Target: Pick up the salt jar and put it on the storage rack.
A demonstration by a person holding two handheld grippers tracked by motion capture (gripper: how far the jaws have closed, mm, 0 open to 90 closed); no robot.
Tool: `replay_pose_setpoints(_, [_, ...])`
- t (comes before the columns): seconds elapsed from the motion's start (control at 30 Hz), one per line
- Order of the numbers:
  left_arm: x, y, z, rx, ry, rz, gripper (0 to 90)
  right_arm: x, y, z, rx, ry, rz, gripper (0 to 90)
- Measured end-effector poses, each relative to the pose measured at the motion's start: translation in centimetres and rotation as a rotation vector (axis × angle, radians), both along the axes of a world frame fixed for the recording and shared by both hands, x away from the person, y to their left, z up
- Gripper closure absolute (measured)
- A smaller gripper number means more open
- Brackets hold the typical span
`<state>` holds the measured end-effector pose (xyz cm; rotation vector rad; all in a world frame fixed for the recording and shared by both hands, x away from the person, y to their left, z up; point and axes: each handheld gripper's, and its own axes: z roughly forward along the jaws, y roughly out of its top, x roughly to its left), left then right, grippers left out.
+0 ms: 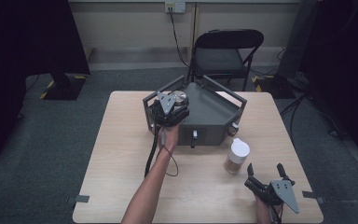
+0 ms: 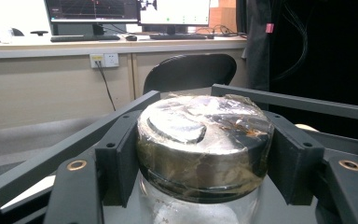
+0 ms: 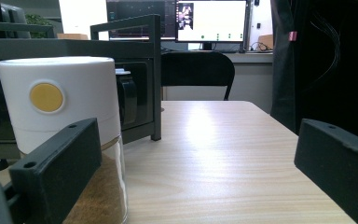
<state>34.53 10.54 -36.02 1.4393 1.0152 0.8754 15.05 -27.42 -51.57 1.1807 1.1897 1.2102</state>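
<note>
My left tongs (image 1: 168,108) squeeze the shiny lid of a glass jar (image 2: 204,140); the jaws press on both sides of the lid; the jar sits up on the dark metal rack (image 1: 214,116) at the back of the table (image 1: 121,154); my right tongs (image 1: 265,179) are wide open and hold nothing; they wait just beside the white-capped spice jar (image 1: 237,157), not touching it.

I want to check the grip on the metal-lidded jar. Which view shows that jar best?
The left gripper view: the jar sits close up between the left hand-held gripper's jaws, which press its lid's sides. The high view shows just a glimpse of its lid on the rack.
</note>
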Motion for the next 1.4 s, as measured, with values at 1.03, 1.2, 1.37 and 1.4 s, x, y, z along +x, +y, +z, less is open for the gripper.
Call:
replay_pose_setpoints(1.03, [-4.9, 1.5, 0.5, -0.076, -0.125, 0.043, 0.2, 0.0, 0.0, 0.0, -0.001, 0.000, -0.001, 0.0])
replay_pose_setpoints(1.2, [-6.9, 1.8, 0.2, -0.103, -0.147, 0.055, 0.2, 0.0, 0.0, 0.0, 0.000, 0.000, -0.002, 0.0])
replay_pose_setpoints(1.37, [-8.6, 2.1, -0.1, -0.105, -0.201, 0.046, 0.3, 0.0, 0.0, 0.0, 0.000, 0.000, -0.002, 0.0])
replay_pose_setpoints(1.4, [-9.0, 2.1, -0.1, -0.110, -0.209, 0.049, 0.3, 0.0, 0.0, 0.0, 0.000, 0.000, -0.002, 0.0])
